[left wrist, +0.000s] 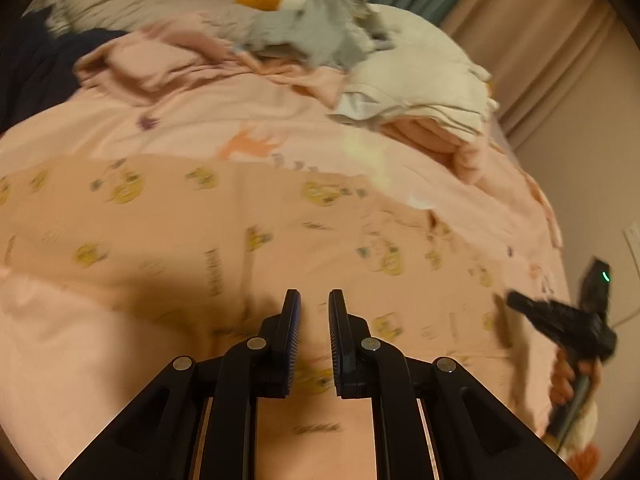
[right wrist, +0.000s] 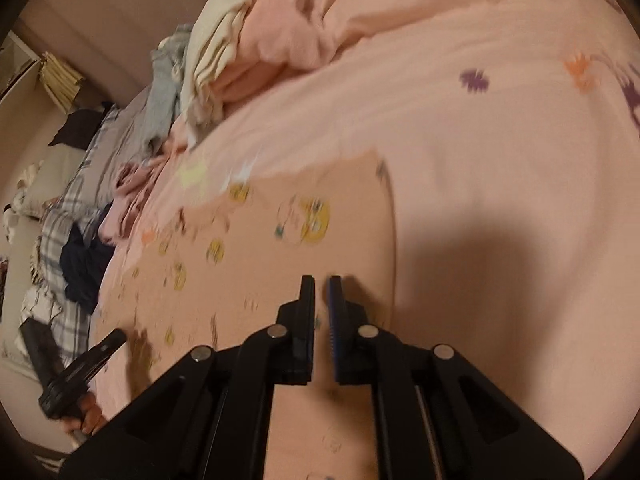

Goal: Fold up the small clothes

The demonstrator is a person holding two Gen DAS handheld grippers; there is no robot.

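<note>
Empty-jawed, both slightly parted, left gripper (left wrist: 314,300) and right gripper (right wrist: 321,286) hover over a soft, light printed garment (left wrist: 240,232); its edges look best to pinch.

Your left gripper (left wrist: 314,300) hovers, jaws slightly parted and empty, above the peach printed garment (left wrist: 208,232); your right gripper (left wrist: 516,300) shows at the frame's right edge.
</note>
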